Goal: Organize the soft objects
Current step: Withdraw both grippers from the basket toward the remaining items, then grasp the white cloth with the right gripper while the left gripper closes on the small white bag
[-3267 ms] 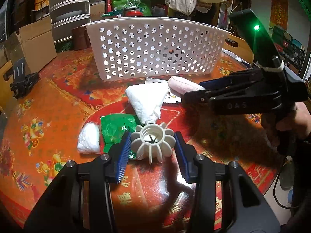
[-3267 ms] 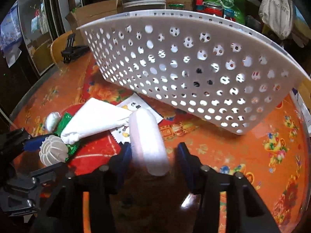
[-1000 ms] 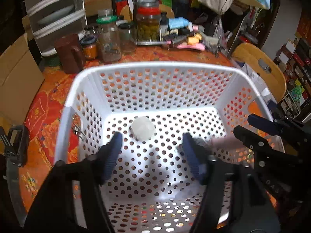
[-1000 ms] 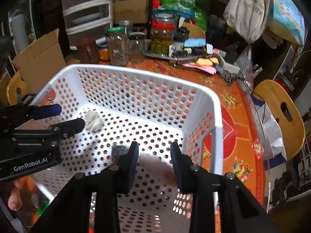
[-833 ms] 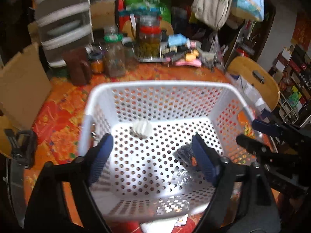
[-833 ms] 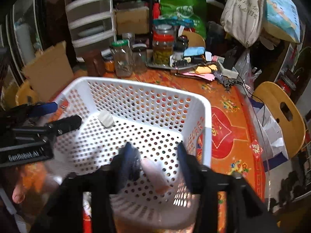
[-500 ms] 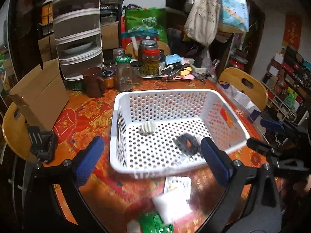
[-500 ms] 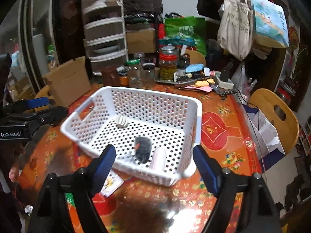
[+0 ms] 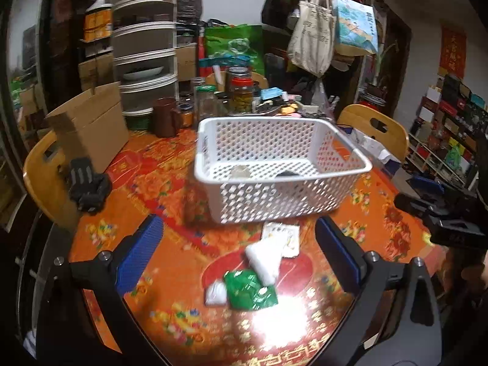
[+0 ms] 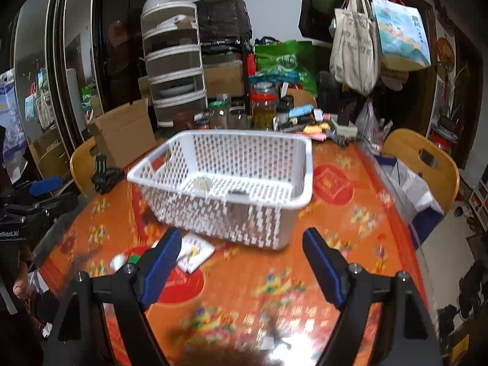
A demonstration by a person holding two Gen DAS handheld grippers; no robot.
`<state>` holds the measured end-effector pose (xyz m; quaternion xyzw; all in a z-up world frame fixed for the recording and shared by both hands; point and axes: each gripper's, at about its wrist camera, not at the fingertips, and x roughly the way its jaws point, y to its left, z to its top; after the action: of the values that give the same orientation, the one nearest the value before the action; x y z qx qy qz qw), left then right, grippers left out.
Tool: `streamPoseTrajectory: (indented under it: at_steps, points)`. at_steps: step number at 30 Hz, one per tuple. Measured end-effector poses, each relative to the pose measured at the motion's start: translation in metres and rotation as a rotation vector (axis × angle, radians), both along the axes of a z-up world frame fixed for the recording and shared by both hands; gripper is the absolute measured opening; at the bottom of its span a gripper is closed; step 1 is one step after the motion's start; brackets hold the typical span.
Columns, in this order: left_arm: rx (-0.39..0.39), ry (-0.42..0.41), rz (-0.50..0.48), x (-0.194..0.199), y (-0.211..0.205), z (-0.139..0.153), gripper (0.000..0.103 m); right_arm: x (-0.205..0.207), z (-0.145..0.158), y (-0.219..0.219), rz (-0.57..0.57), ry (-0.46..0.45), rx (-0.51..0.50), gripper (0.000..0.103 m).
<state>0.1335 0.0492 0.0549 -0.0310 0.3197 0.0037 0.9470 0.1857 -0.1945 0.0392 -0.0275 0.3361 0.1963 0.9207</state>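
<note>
The white perforated basket (image 9: 274,178) stands mid-table, holding a white ribbed ball (image 9: 239,170) and a dark item (image 9: 288,174). In front of it lie a printed card (image 9: 282,238), a white folded cloth (image 9: 265,259), a green packet (image 9: 250,289) and a small white bag (image 9: 216,292). My left gripper (image 9: 238,228) hangs open above these, back from the basket, holding nothing. My right gripper (image 10: 241,238) is open and empty too, in front of the basket (image 10: 274,202). The ball (image 10: 202,183) and the card (image 10: 195,251) also show in the right wrist view.
Glass jars (image 9: 241,91) and clutter crowd the table behind the basket. A cardboard box (image 9: 88,128) and a black clamp (image 9: 87,183) on a wooden chair are at the left. Another wooden chair (image 10: 421,158) and an open bag stand at the right.
The ribbed ball and the pink roll went from the table into the basket and were let go. Both grippers opened wide and pulled back and up, away from the basket.
</note>
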Motion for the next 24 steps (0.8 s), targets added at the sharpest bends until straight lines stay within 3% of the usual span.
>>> streamPoseTrajectory:
  at_steps: [5, 12, 16, 24]
  points:
    - [-0.025, 0.032, 0.044, -0.023, 0.011, -0.041, 0.099, -0.015, -0.045, 0.006, 0.037, 0.078, 0.050, 0.081]
    - [-0.027, 0.137, 0.094, -0.017, 0.027, -0.107, 0.099, -0.013, -0.102, 0.026, 0.066, 0.207, 0.121, 0.079]
    - [-0.024, 0.171, 0.092, -0.010, 0.032, -0.132, 0.099, -0.015, -0.111, 0.039, 0.073, 0.223, 0.143, 0.078]
    - [-0.020, 0.176, 0.070, 0.006, 0.032, -0.141, 0.098, -0.002, -0.111, 0.063, 0.074, 0.244, 0.122, 0.076]
